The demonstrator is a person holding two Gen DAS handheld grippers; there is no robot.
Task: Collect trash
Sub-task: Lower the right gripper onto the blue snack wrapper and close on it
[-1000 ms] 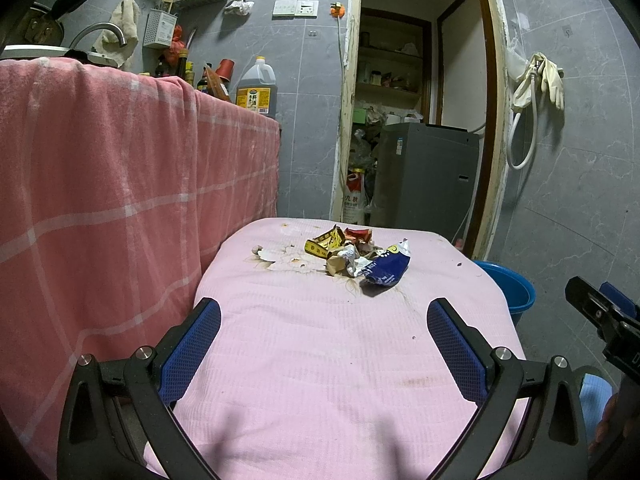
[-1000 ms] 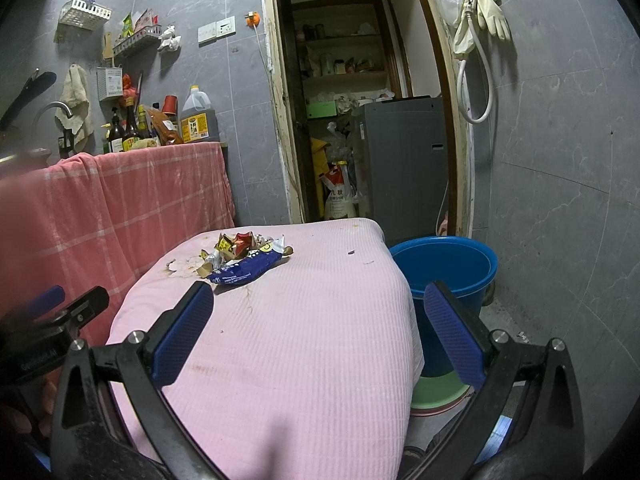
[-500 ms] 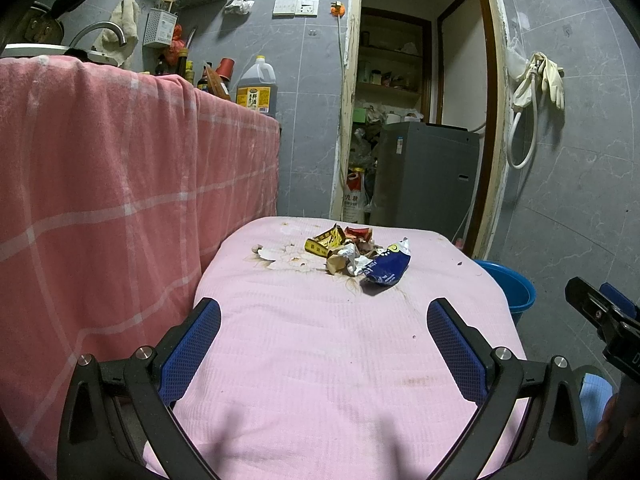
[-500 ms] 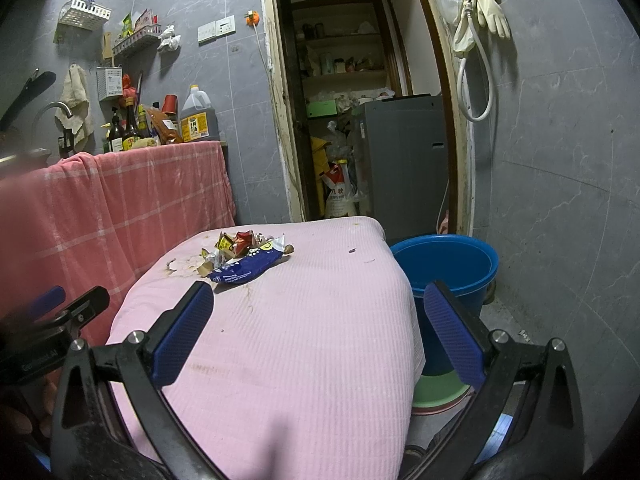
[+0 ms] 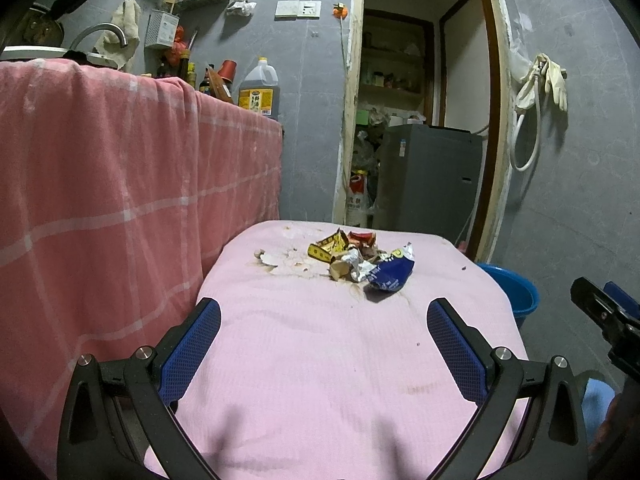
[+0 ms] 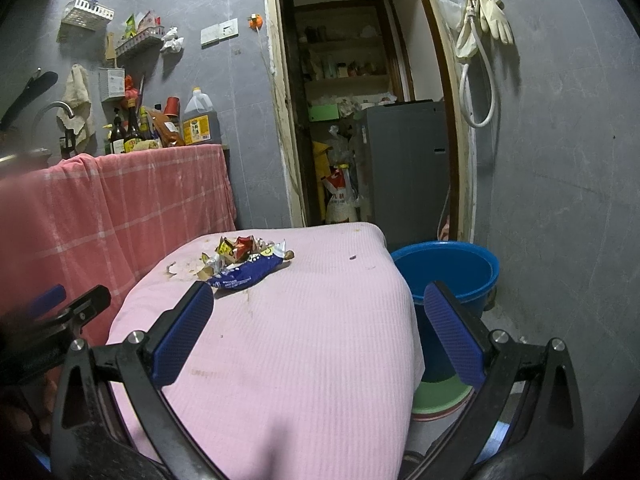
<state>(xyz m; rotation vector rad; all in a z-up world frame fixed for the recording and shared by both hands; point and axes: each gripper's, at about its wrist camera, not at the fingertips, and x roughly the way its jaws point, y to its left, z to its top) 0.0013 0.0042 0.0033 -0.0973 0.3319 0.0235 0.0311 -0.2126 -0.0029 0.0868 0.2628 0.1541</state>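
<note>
A small heap of trash lies at the far end of a table under a pink cloth [image 5: 320,352]: a blue snack bag [image 5: 390,276] [image 6: 246,274], yellow and red wrappers [image 5: 326,248] [image 6: 236,246], crumpled paper [image 5: 352,266]. My left gripper [image 5: 324,320] is open, well short of the heap, with nothing between its blue pads. My right gripper [image 6: 318,308] is open too, over the table's right near part. A blue bucket [image 6: 448,268] [image 5: 514,290] stands on the floor past the table's right edge.
A counter draped in a red checked cloth [image 5: 120,184] rises close on the left, with an oil jug [image 5: 259,92] and bottles on top. A doorway with a grey appliance [image 5: 428,176] lies behind. A green basin [image 6: 440,396] sits under the bucket.
</note>
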